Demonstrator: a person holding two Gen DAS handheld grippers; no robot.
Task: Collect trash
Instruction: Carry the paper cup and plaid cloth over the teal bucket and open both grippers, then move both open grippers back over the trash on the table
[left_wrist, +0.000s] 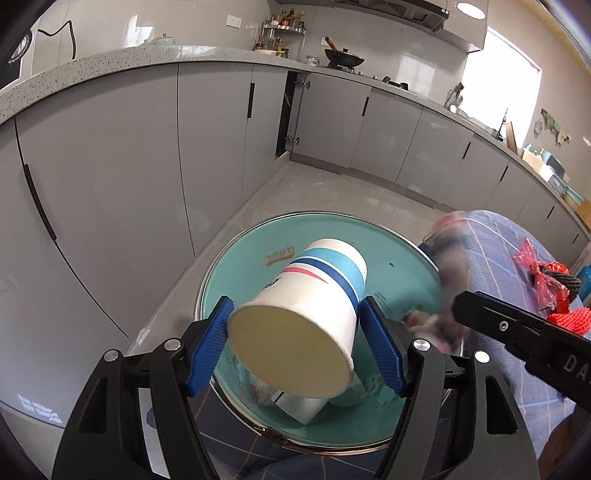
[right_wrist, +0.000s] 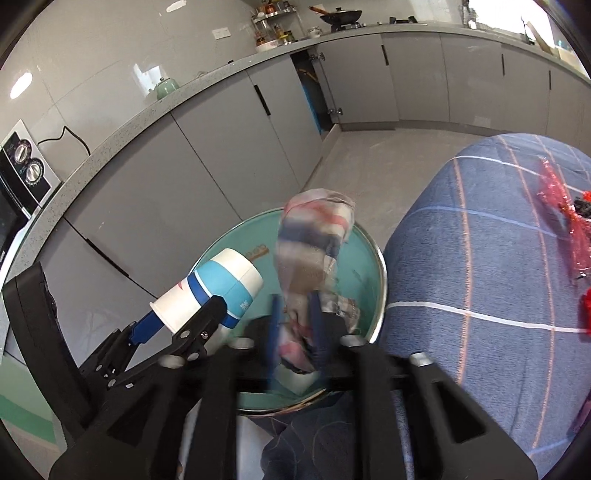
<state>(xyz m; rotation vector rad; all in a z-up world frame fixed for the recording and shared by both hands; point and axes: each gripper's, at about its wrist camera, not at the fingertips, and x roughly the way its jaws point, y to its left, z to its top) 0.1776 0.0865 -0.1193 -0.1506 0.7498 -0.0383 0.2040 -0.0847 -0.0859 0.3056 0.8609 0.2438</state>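
Kitchen floor held the bin (left_wrist: 236, 266), some trash inside; left gripper (left_wrist: 295, 345) clamped a paper cup (left_wrist: 306, 314) over it, right gripper (right_wrist: 295, 332) half-open around a crumpled wrapper (right_wrist: 314, 236), red scraps (left_wrist: 543, 284) left at three o'clock.

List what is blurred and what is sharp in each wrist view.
Left wrist view: paper cup sharp, the crumpled wrapper beside it smeared by motion, window blown out. Right wrist view: the wrapper and right gripper blurred, cup and cabinets crisp.

Matt paper cup (left_wrist: 314, 295), glossy metal-rimmed teal bin (left_wrist: 399, 236), soft checked cloth (right_wrist: 480, 258), ribbed plastic pads (left_wrist: 380, 343)
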